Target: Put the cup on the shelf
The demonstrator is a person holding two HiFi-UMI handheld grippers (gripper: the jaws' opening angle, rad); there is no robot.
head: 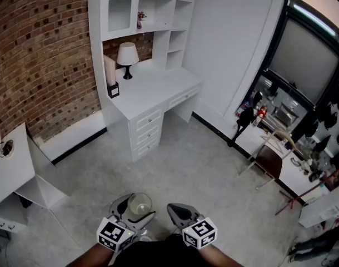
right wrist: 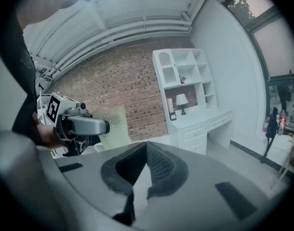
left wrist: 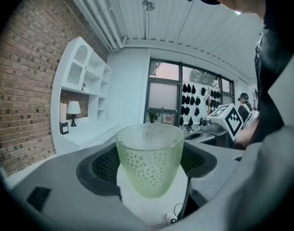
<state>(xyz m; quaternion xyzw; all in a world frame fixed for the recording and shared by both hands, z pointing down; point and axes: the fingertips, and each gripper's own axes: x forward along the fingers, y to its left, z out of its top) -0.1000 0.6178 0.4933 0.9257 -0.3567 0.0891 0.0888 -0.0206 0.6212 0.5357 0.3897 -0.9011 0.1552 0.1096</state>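
**Cup in left gripper, well short of the shelf**

Left gripper [head: 137, 207] is clamped on the cup [left wrist: 150, 162] – a pale green, dimpled, see-through cup, upright, open end up. Its jaws stand wide, one dark pad on each side of the cup wall, with the cup's lower part down between them and the rim above the pads. Cup looks empty.

Right gripper [head: 178, 210] is clenched with nothing in it, its two pads meeting at the tips. It sits just beside the left gripper, not touching the cup. From the right gripper view the cup shows off to the left, behind the left gripper's body.

Both grippers are low in the head view, close to the person, over the grey floor [head: 203, 166]. The white shelf [head: 153, 10] stands against the brick wall [head: 41, 54], above a white surface [head: 153, 88] with drawers – well apart from the cup. A small lamp [head: 127, 54] stands on that surface under the shelf.
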